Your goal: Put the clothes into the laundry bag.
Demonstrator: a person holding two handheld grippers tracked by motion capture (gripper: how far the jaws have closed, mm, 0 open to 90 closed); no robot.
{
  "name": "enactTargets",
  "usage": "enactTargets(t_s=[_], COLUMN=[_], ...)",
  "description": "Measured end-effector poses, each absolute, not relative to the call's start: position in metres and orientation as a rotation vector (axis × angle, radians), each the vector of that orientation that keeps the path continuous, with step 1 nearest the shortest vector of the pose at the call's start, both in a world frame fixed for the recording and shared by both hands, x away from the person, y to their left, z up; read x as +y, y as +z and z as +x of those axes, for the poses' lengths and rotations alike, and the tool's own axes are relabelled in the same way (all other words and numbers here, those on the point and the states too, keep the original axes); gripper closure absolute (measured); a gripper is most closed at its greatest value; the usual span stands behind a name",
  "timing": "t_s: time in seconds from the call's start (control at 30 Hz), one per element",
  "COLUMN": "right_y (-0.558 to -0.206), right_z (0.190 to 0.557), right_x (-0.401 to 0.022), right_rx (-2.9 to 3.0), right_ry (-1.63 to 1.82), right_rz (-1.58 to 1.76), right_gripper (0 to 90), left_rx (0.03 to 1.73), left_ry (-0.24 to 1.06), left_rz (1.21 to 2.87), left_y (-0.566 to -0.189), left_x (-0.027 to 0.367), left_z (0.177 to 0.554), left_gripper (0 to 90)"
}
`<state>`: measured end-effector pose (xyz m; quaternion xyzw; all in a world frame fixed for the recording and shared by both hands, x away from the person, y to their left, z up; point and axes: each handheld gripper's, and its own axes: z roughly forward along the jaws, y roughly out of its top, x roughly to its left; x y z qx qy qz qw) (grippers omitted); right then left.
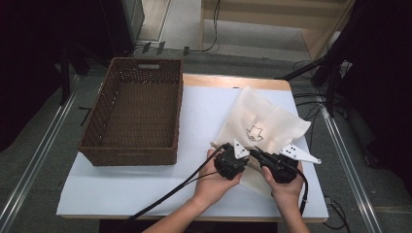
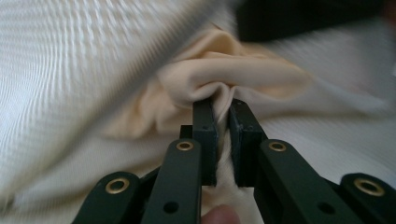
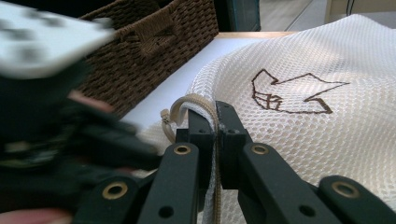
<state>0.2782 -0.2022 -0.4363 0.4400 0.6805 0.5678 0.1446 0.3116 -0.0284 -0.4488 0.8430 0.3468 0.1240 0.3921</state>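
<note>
Both hand-held grippers, left (image 2: 223, 112) and right (image 3: 216, 114), pinch the brown-emblem mesh bag (image 1: 257, 121).

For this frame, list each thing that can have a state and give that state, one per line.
Mesh laundry bag: lying on the table, near edge pinched by both grippers.
Cream cloth: bunched, clamped between the left gripper's fingers.
Zipper edge: clamped between the right gripper's fingers.
Wicker basket: upright, empty.
Left gripper: shut on the cloth.
Right gripper: shut on the bag's edge.

White-topped table (image 1: 145, 187) with wooden edge, brown wicker basket (image 1: 136, 114) at left, cream mesh bag (image 1: 265, 124) at right
</note>
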Motion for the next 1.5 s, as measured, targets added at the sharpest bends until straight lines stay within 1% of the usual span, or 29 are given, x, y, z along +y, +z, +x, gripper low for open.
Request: enactTargets(t_s=[0.03,0.13,0.17,0.2,0.23,0.27,0.3,0.33,0.37,0.4,0.47,0.53,0.6,0.73,0.93,1.03,1.07,1.1,1.13,1.17,1.2,1.23,1.27,1.33,1.4,1.5], right_y=[-0.437,-0.438,-0.439,-0.439,-0.440,-0.440,-0.440,-0.441,-0.442,-0.444,-0.446,-0.447,-0.446,-0.446,-0.446,-0.446,-0.446,-0.446,-0.446,-0.446,-0.446,-0.446,-0.446,-0.445,-0.442,-0.438], right_z=[0.278,0.278,0.278,0.278,0.278,0.279,0.279,0.279,0.279,0.279,0.281,0.283,0.283,0.284,0.284,0.283,0.283,0.283,0.283,0.283,0.283,0.283,0.283,0.282,0.281,0.280], right_x=[-0.202,-0.200,-0.200,-0.201,-0.202,-0.202,-0.203,-0.205,-0.206,-0.207,-0.211,-0.214,-0.216,-0.217,-0.216,-0.215,-0.215,-0.215,-0.215,-0.215,-0.215,-0.215,-0.214,-0.212,-0.209,-0.206], right_rx=[1.963,1.972,1.971,1.970,1.972,1.966,1.967,1.965,1.965,1.961,1.952,1.937,1.929,1.926,1.929,1.933,1.934,1.935,1.936,1.936,1.935,1.936,1.936,1.933,1.939,1.934], right_ry=[1.641,1.634,1.633,1.631,1.628,1.623,1.617,1.607,1.597,1.592,1.596,1.597,1.604,1.600,1.597,1.595,1.595,1.594,1.593,1.593,1.593,1.590,1.591,1.599,1.601,1.608], right_rz=[1.277,1.284,1.283,1.281,1.282,1.285,1.289,1.294,1.295,1.305,1.322,1.332,1.341,1.348,1.343,1.344,1.346,1.343,1.343,1.346,1.346,1.346,1.346,1.335,1.319,1.301], right_gripper=[88.4,88.4,88.4,88.4,88.4,88.4,88.4,88.4,88.4,88.4,88.4,88.5,88.4,88.4,88.4,88.4,88.4,88.4,88.4,88.4,88.4,88.4,88.4,88.4,88.4,88.4], left_rx=[0.903,0.988,0.997,1.004,1.011,1.015,1.018,1.009,0.988,0.958,0.913,0.892,0.887,0.833,0.829,0.801,0.784,0.772,0.766,0.771,0.783,0.786,0.777,0.782,0.794,0.897], left_ry=[0.318,0.348,0.379,0.469,0.516,0.518,0.479,0.417,0.358,0.328,0.333,0.295,0.240,0.165,0.149,0.134,0.156,0.210,0.265,0.249,0.171,0.138,0.136,0.110,0.079,0.048], left_rz=[2.129,2.018,1.993,1.967,1.956,1.961,1.976,2.007,2.038,2.070,2.097,2.084,2.087,2.152,2.181,2.250,2.296,2.319,2.330,2.329,2.323,2.300,2.274,2.202,2.105,1.958], left_y=[-0.451,-0.456,-0.457,-0.459,-0.461,-0.464,-0.466,-0.467,-0.467,-0.465,-0.461,-0.456,-0.454,-0.456,-0.457,-0.463,-0.468,-0.470,-0.469,-0.467,-0.463,-0.461,-0.457,-0.447,-0.439,-0.438], left_x=[-0.030,-0.032,-0.032,-0.032,-0.032,-0.031,-0.030,-0.028,-0.026,-0.022,-0.015,0.000,0.011,0.033,0.053,0.050,0.047,0.045,0.044,0.043,0.044,0.043,0.041,0.033,0.022,0.007], left_z=[0.317,0.333,0.334,0.336,0.336,0.338,0.340,0.341,0.340,0.338,0.329,0.315,0.306,0.285,0.270,0.264,0.263,0.260,0.257,0.256,0.258,0.259,0.260,0.268,0.283,0.313], left_gripper=[82.7,82.1,81.9,81.8,81.1,79.0,74.6,66.8,61.3,55.3,43.6,40.5,35.2,28.6,28.6,25.1,23.8,25.5,31.6,40.5,57.2,67.7,71.9,74.9,75.2,75.0])
